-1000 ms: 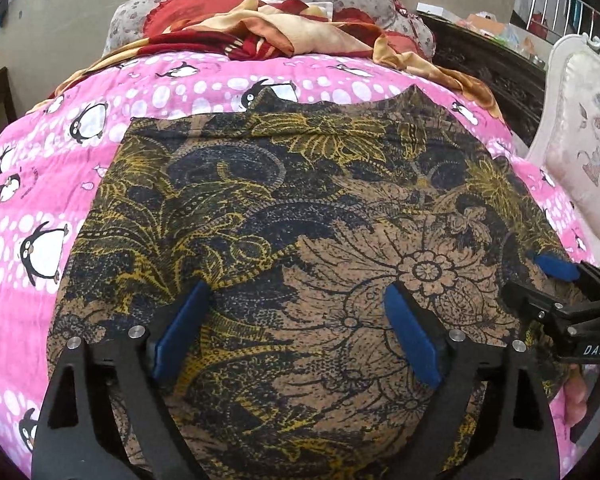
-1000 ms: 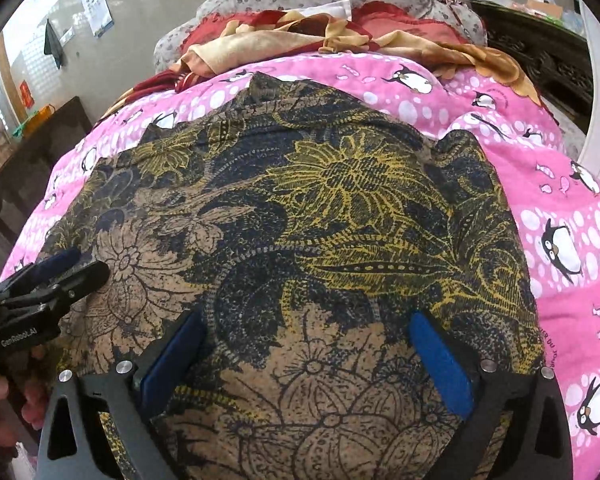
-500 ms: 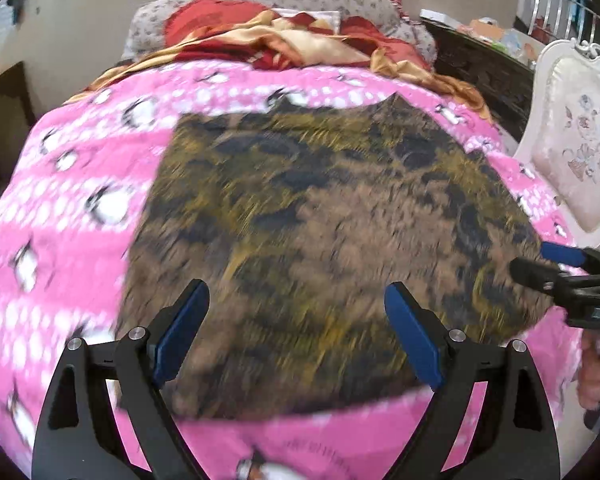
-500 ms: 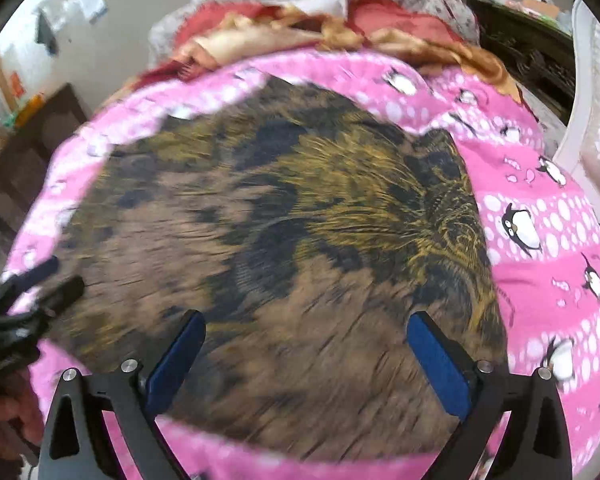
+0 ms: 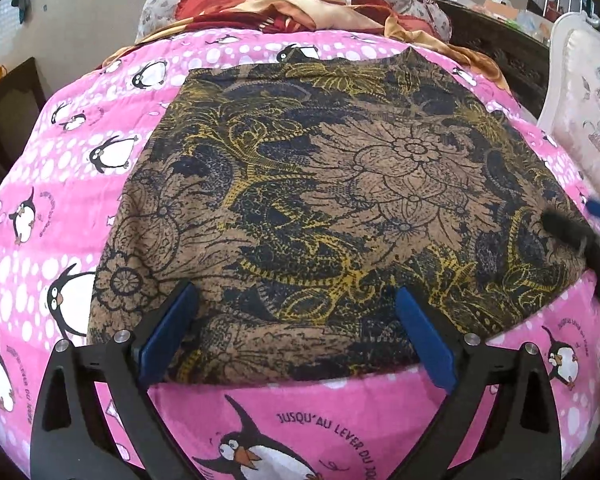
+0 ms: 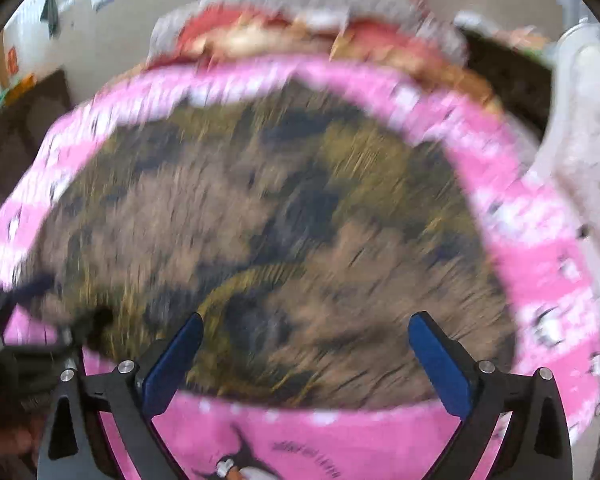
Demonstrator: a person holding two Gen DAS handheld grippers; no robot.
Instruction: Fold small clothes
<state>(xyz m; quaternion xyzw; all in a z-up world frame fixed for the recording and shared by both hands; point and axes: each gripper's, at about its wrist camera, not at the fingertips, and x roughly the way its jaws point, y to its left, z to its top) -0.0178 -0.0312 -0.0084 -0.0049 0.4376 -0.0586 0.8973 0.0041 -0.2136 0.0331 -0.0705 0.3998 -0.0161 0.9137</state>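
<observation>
Left gripper [image 5: 296, 344] has its blue pads spread wide, jaws just opened further, nothing pinched between them. Right gripper [image 6: 306, 360] gapes wide too, empty, its view badly blurred. Just beyond both sets of tips, the brown, navy and yellow floral-print garment [image 5: 340, 208] lies flat on the pink penguin-print quilt [image 5: 68, 184]. Farther back, a crumpled red-and-tan blanket [image 5: 300, 8].
</observation>
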